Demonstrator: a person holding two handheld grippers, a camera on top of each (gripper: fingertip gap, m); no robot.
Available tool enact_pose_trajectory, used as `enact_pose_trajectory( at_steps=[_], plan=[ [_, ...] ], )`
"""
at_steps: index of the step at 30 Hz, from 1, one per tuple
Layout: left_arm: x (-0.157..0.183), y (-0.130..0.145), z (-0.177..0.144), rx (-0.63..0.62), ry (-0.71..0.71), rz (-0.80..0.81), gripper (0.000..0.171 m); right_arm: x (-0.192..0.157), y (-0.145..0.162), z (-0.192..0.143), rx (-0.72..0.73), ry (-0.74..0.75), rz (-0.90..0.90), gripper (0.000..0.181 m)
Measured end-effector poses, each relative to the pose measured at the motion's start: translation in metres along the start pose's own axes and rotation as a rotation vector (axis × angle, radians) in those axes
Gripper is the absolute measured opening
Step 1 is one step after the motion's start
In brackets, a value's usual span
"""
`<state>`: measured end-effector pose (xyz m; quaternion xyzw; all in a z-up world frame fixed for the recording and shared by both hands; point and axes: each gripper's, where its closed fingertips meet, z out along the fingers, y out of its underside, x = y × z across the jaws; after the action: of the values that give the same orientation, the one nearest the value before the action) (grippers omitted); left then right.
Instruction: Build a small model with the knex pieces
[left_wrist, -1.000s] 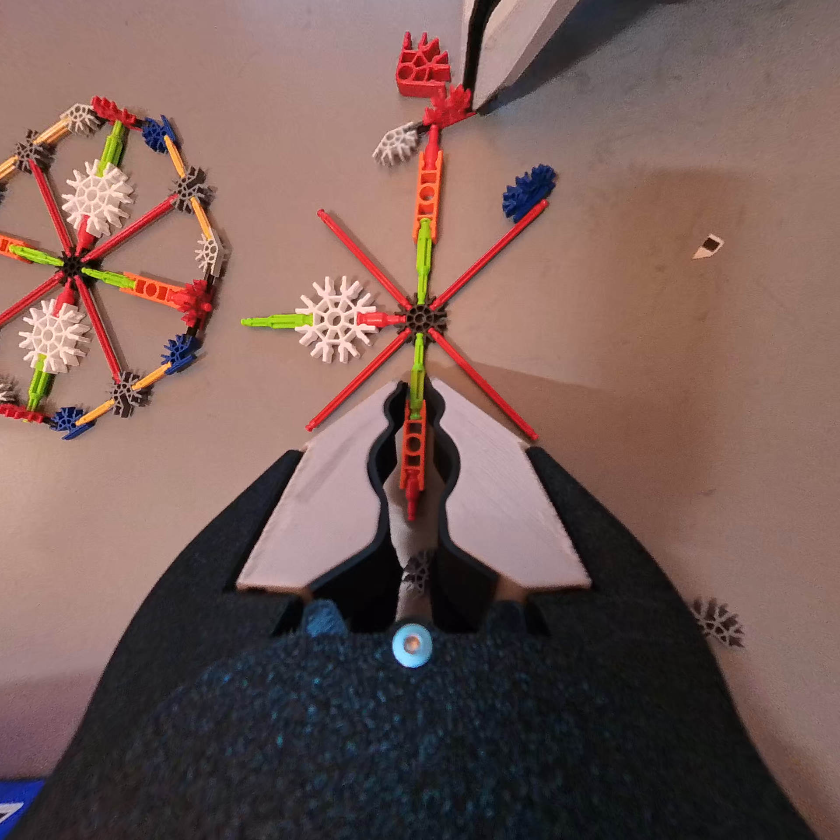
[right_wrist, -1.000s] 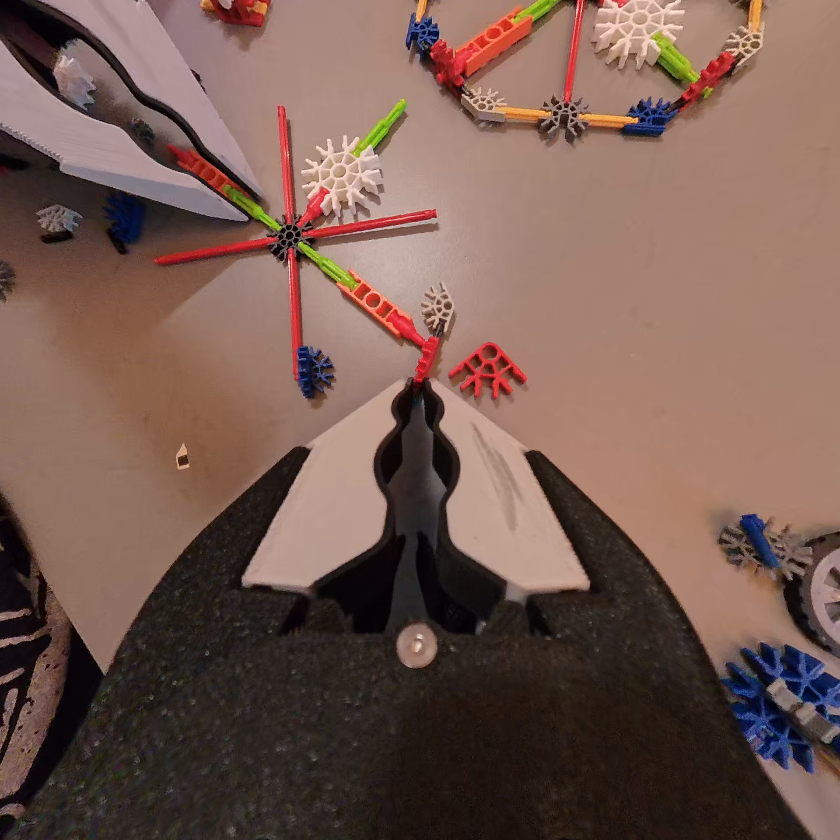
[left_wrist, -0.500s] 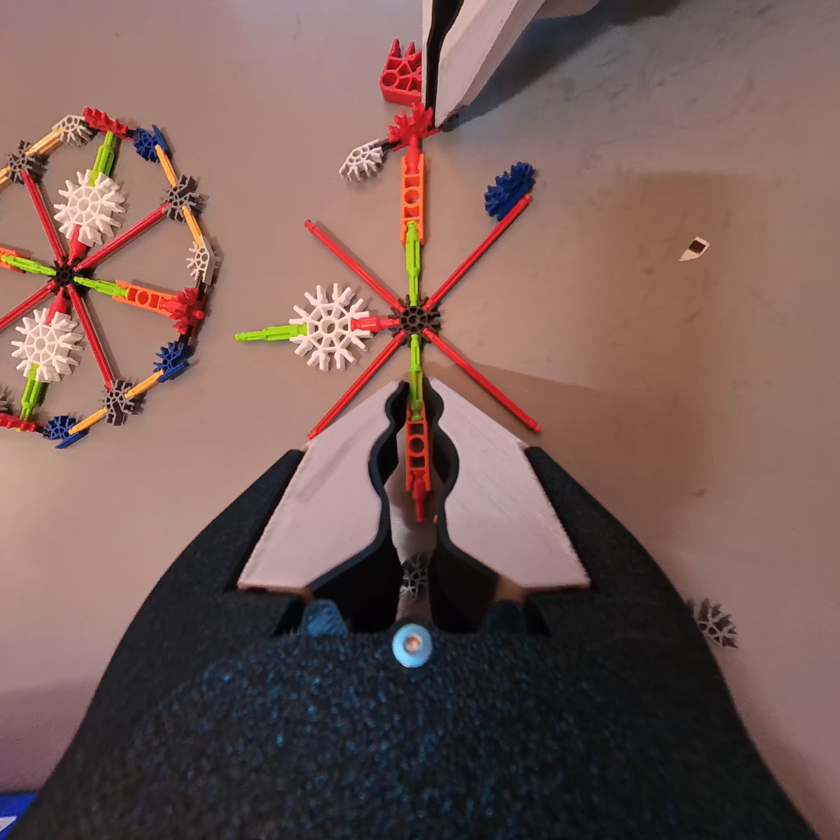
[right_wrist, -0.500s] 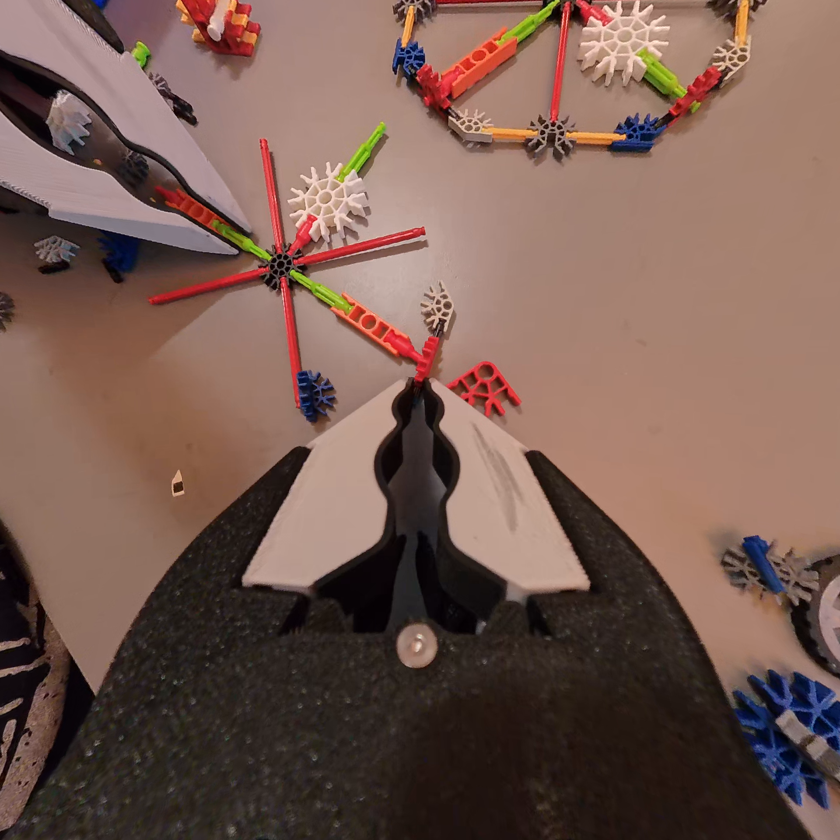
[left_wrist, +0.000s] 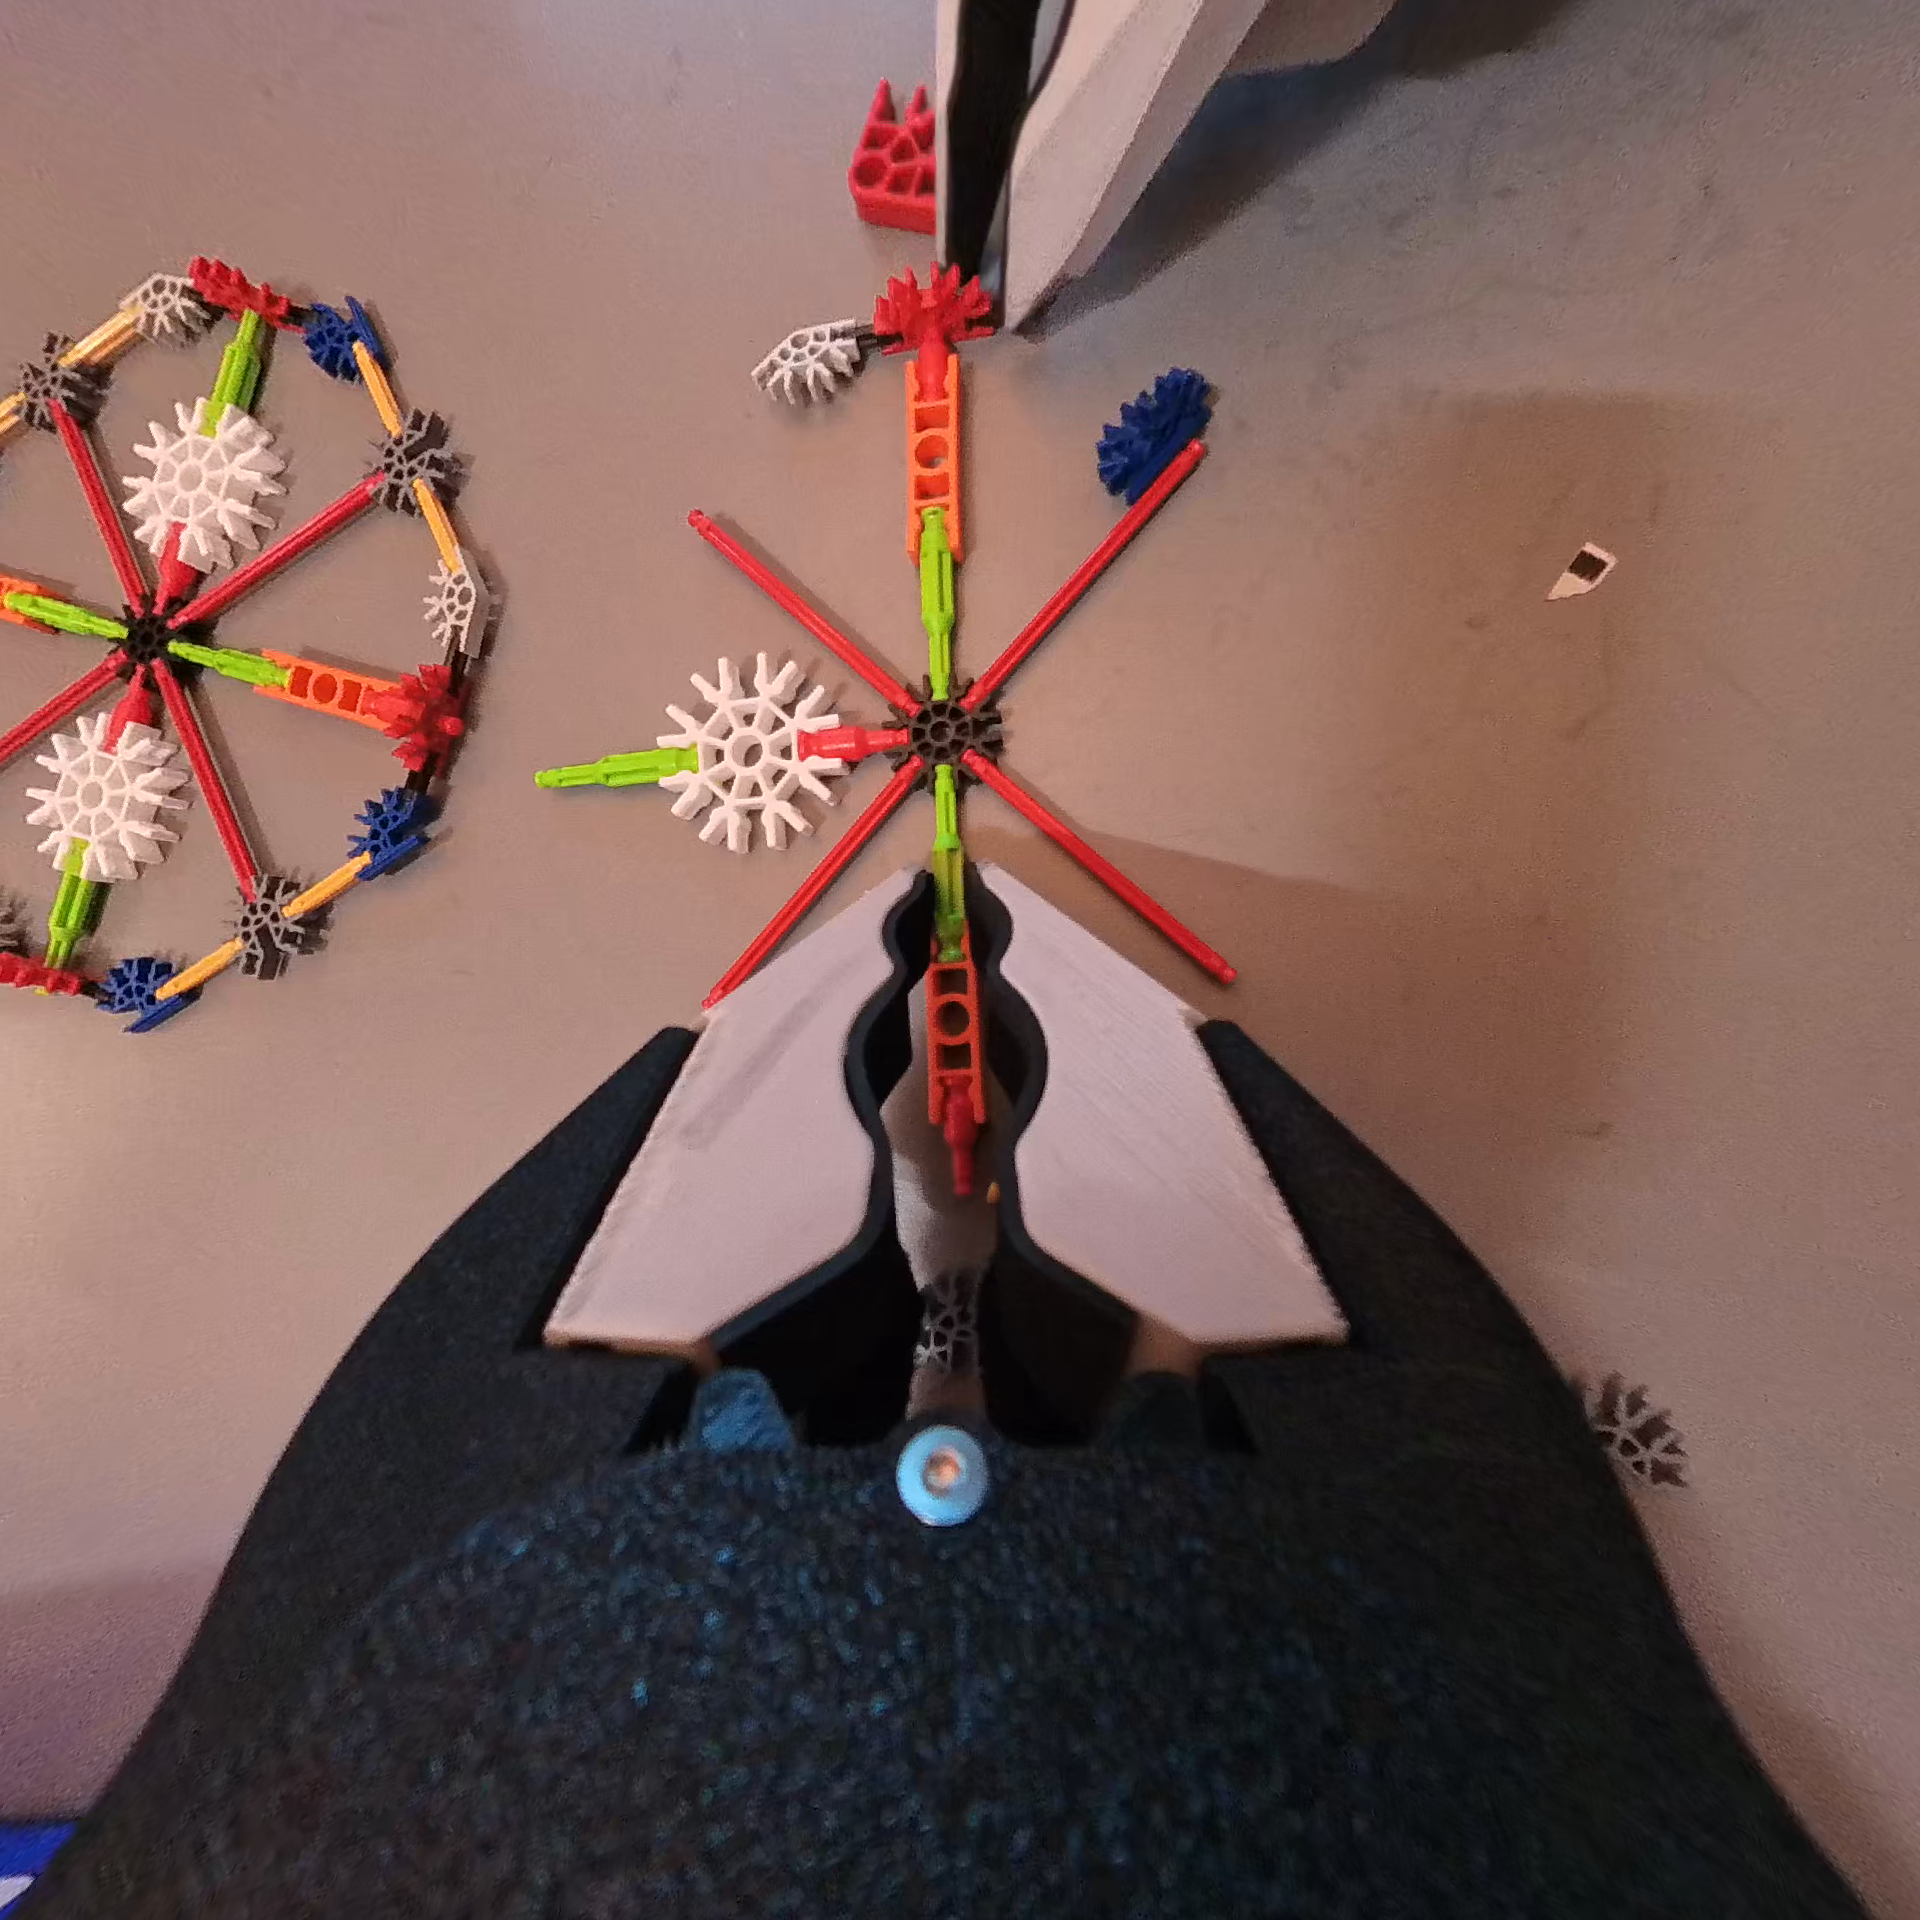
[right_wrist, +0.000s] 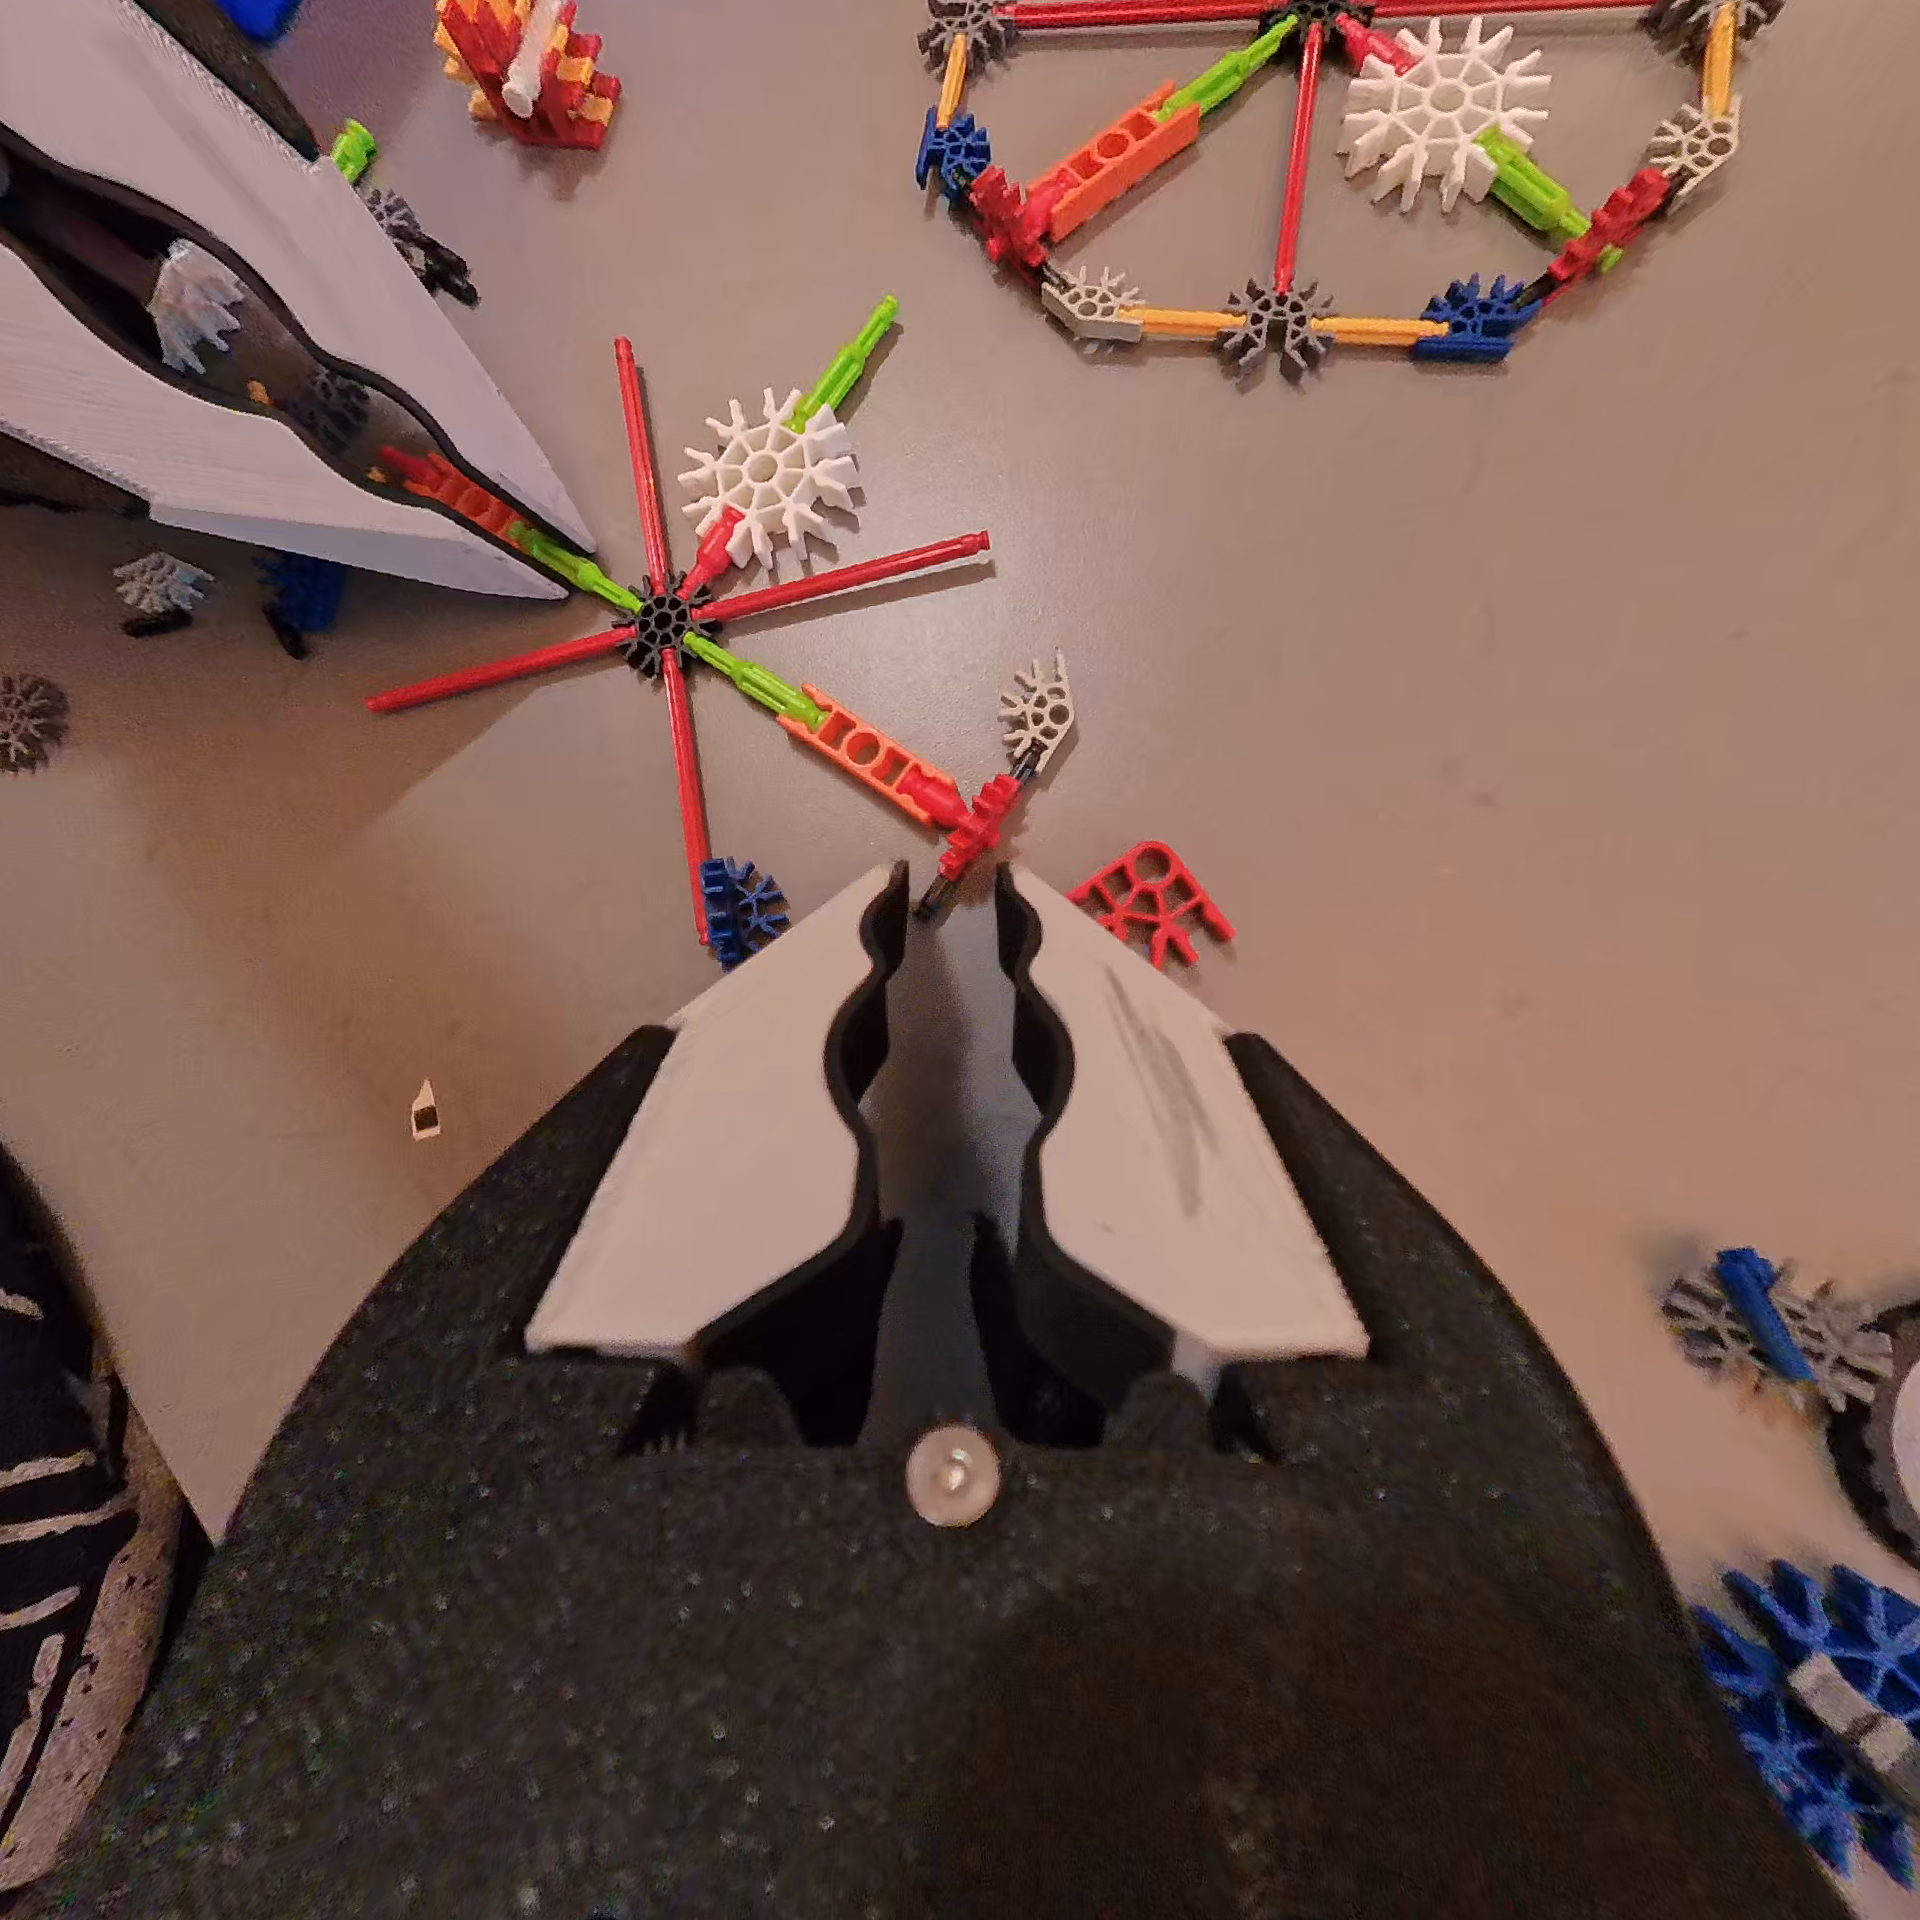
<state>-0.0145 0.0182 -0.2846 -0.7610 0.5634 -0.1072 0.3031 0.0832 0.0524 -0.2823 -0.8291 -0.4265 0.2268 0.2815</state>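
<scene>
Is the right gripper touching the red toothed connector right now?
Apart. In the right wrist view the right gripper is open, with table showing between each finger and the red toothed connector.

Bare table (right_wrist: 1455, 779) lies right of the spoked assembly (right_wrist: 665, 623); loose connectors (right_wrist: 1148, 904) crowd it.

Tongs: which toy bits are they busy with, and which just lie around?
In use: left tongs shut on a spoke of the spoked star; right tongs open at its red connector.
Lying about: finished wheel, flat red piece, dark grey connector.
</scene>
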Motion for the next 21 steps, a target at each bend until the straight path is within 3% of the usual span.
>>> enact_pose_trajectory(
  at_steps=[6,11,17,21],
  plan=[
    [0.0,0.0,0.0,0.001,-0.001,-0.002,0.006,-0.001,-0.004,-0.009,0.007,0.003,-0.03,0.021],
    [-0.003,0.0,-0.005,0.005,-0.01,-0.017,0.021,0.004,-0.011,-0.021,0.029,0.027,-0.048,0.021],
    [-0.006,-0.002,-0.025,0.036,-0.041,-0.05,0.037,0.006,-0.02,-0.03,0.055,0.048,-0.079,0.02],
    [-0.007,0.003,-0.047,0.044,-0.072,-0.064,0.036,0.0,-0.024,-0.031,0.066,0.039,-0.103,0.02]
  ],
)
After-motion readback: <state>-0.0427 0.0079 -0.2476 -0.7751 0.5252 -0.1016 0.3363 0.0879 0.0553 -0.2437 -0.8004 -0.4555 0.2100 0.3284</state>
